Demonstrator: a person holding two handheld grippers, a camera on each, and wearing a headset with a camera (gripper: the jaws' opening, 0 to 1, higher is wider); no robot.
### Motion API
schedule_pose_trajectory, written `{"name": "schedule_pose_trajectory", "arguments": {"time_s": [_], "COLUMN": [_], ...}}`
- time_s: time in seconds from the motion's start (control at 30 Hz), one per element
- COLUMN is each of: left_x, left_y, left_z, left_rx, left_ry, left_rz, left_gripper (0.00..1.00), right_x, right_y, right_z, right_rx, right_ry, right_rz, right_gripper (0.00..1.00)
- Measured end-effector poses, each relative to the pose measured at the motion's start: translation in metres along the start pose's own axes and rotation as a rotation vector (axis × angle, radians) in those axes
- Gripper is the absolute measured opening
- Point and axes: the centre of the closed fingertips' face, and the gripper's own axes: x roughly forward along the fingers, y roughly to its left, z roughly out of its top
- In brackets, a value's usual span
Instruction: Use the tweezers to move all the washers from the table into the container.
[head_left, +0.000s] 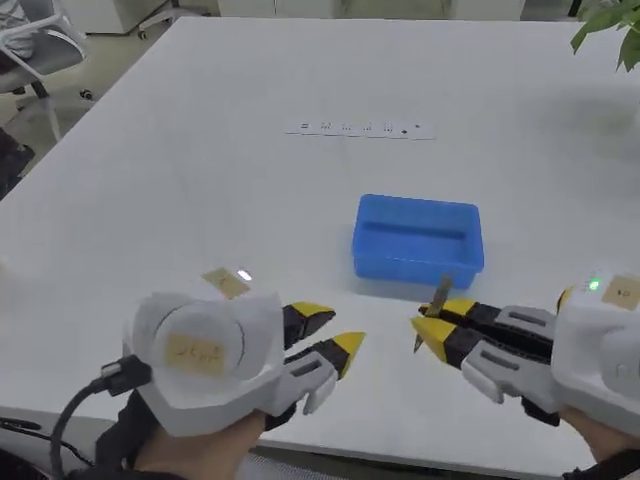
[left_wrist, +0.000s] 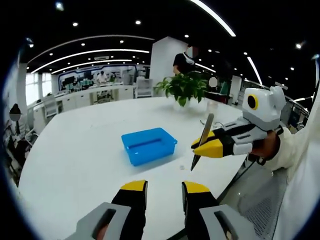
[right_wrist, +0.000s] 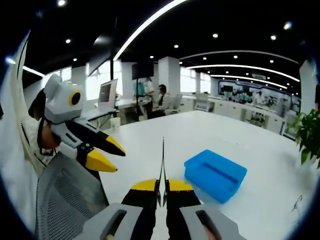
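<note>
At the left of the head view, the left hand-held gripper (head_left: 338, 330) hovers over the white worktop (head_left: 200, 180) with its yellow-tipped jaws apart and nothing between them. It looks idle, held clear so the other side can do the fine work. At about 1 o'clock from it, well apart, sits the blue container (head_left: 418, 237). It is open-topped, its floor looks bare blue, and it sits near the front edge, probably so that both hands can reach it easily. Farther off, at 12 o'clock, a row of small sockets (head_left: 360, 128) is set into the worktop. To the right, near the container and at 6 o'clock from it, the right hand-held gripper (head_left: 425, 332) has its jaws pressed together on the tweezers (head_left: 440, 295). It grips them around the middle with the points sloping down toward the worktop, a hold that probably leaves the tips free to be aimed at small flat parts. In the left gripper view a tiny pale speck (left_wrist: 182, 167) lies on the worktop just beside the tweezer points, at their 9 o'clock. It may be one of the washers, but it is too small to tell. Judging by the bare container, the task seems to be at its start, with a first pick the likely step in hand.
</note>
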Motion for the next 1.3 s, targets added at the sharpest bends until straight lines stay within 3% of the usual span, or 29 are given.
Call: {"name": "schedule_pose_trajectory", "arguments": {"time_s": [0.1, 0.2, 0.37, 0.47, 0.53, 0.7, 0.87, 1.0, 1.07, 1.3], "left_x": [-0.004, -0.004, 0.001, 0.006, 0.007, 0.008, 0.008, 0.009, 0.01, 0.01], "left_y": [0.01, 0.022, 0.03, 0.036, 0.038, 0.038, 0.042, 0.045, 0.045, 0.05], "left_z": [-0.008, -0.015, -0.018, -0.023, -0.028, -0.026, -0.026, -0.032, -0.033, -0.039], "left_rx": [-0.013, -0.011, 0.003, 0.025, 0.048, 0.021, 0.084, 0.119, 0.123, 0.143], "left_ry": [0.009, 0.015, -0.001, 0.014, 0.029, -0.009, -0.006, 0.03, 0.034, 0.074], "left_rz": [0.036, 0.096, 0.155, 0.185, 0.201, 0.203, 0.251, 0.272, 0.273, 0.299], "left_gripper": [0.32, 0.45, 0.71, 0.83, 0.86, 0.93, 0.92, 0.94, 0.95, 0.93], "right_x": [-0.001, -0.001, 0.004, 0.007, 0.01, 0.017, 0.023, 0.027, 0.029, 0.029], "right_y": [-0.021, -0.038, -0.063, -0.071, -0.075, -0.077, -0.076, -0.077, -0.078, -0.079], "right_z": [-0.001, 0.001, -0.008, -0.012, -0.018, -0.035, -0.058, -0.056, -0.061, -0.065], "right_rx": [0.012, 0.03, 0.036, 0.075, 0.099, 0.138, 0.145, 0.116, 0.122, 0.086], "right_ry": [-0.014, -0.027, -0.024, -0.029, -0.021, 0.007, 0.066, 0.059, 0.082, 0.095], "right_rz": [-0.058, -0.092, -0.141, -0.155, -0.156, -0.153, -0.155, -0.155, -0.155, -0.16], "right_gripper": [0.02, 0.02, 0.02, 0.03, 0.03, 0.03, 0.02, 0.02, 0.02, 0.02]}}
